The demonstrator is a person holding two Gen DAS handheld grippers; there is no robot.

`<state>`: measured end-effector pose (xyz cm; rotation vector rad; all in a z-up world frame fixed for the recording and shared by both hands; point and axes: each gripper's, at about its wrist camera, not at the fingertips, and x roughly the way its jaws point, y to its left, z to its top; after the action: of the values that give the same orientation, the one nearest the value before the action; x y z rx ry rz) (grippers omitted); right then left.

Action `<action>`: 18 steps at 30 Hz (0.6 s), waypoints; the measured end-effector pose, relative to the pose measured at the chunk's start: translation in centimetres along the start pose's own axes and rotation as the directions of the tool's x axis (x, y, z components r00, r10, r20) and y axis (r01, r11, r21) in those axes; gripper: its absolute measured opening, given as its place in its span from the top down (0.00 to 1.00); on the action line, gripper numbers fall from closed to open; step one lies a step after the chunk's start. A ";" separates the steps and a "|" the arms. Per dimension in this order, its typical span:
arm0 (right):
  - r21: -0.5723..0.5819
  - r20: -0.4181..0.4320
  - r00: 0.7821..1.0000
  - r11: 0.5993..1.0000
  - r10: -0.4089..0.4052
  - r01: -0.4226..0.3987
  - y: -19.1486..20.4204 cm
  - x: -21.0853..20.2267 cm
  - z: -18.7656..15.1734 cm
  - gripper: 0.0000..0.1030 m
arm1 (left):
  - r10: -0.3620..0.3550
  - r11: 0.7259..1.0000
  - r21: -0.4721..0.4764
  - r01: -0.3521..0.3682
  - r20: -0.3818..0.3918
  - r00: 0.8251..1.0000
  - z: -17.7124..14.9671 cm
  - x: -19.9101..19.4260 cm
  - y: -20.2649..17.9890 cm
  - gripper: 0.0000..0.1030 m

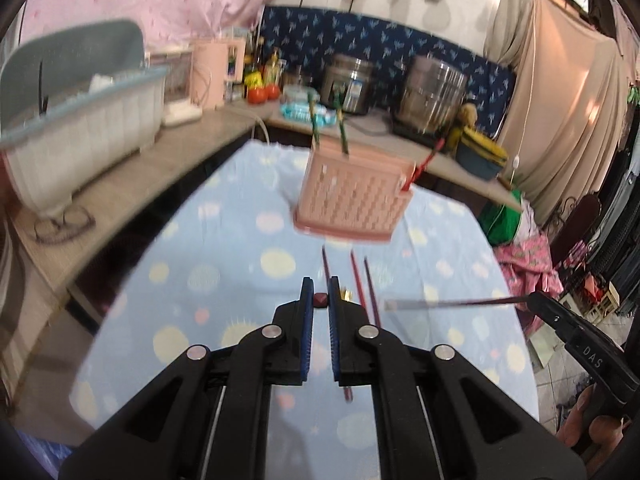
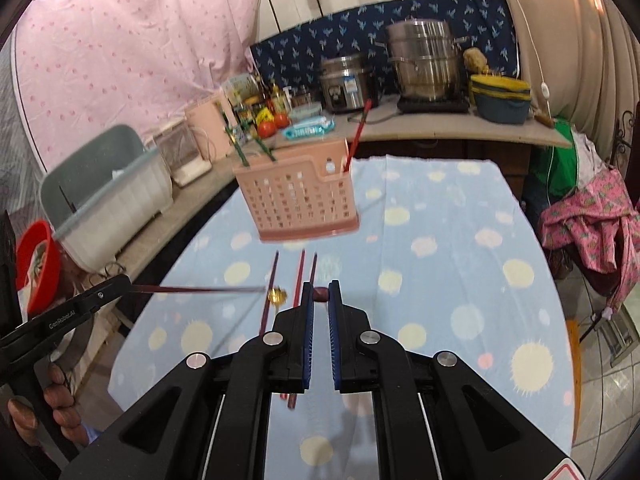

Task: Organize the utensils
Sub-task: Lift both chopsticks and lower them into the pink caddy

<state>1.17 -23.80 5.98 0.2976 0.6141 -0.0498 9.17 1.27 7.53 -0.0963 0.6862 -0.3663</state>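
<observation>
Both the left gripper (image 1: 319,299) and the right gripper (image 2: 321,296) pinch a dark red chopstick (image 1: 448,303) end-on, lifted in front of the pink basket (image 2: 298,204) above the loose chopsticks (image 2: 299,278) there, so a thin grip could let either stick swivel, slip or miss the basket.

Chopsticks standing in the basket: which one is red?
The lone chopstick at one end of the pink basket; the pair at the other end is green.
</observation>
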 end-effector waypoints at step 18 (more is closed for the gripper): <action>0.049 0.248 0.965 0.994 0.084 -0.099 -0.7 0.5 14.7 0.93 | -0.033 0.999 0.038 0.024 0.277 0.960 16.1 -0.3 -2.8 0.93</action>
<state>9.70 -28.74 16.95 0.3726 0.3527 -0.0159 18.34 -1.75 20.72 -0.1223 0.4009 -0.3836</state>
